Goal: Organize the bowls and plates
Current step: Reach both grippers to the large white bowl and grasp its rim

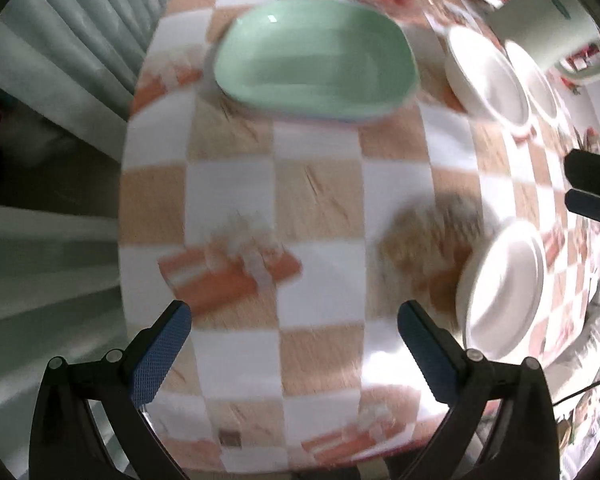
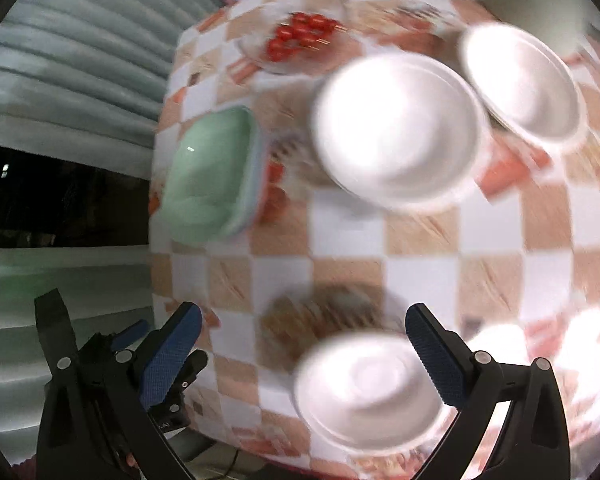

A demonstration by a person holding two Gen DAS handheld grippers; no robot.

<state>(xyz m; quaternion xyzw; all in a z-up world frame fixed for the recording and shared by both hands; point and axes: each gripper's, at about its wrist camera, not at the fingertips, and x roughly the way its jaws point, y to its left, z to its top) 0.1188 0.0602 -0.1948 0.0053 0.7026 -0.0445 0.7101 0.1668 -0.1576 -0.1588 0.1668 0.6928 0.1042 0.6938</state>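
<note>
A green plate lies on the checkered table ahead of my open, empty left gripper; it also shows at the left of the right wrist view. Two white bowls stand to its right, seen larger in the right wrist view. A white plate lies near the front right, and sits between the fingers of my open right gripper in its own view. The right gripper's fingertips show at the right edge.
A clear dish of red fruit on skewers stands at the back. A white jug stands behind the bowls. The table's left edge drops off toward pale curtains. Clutter lies at the far right. Both views are motion-blurred.
</note>
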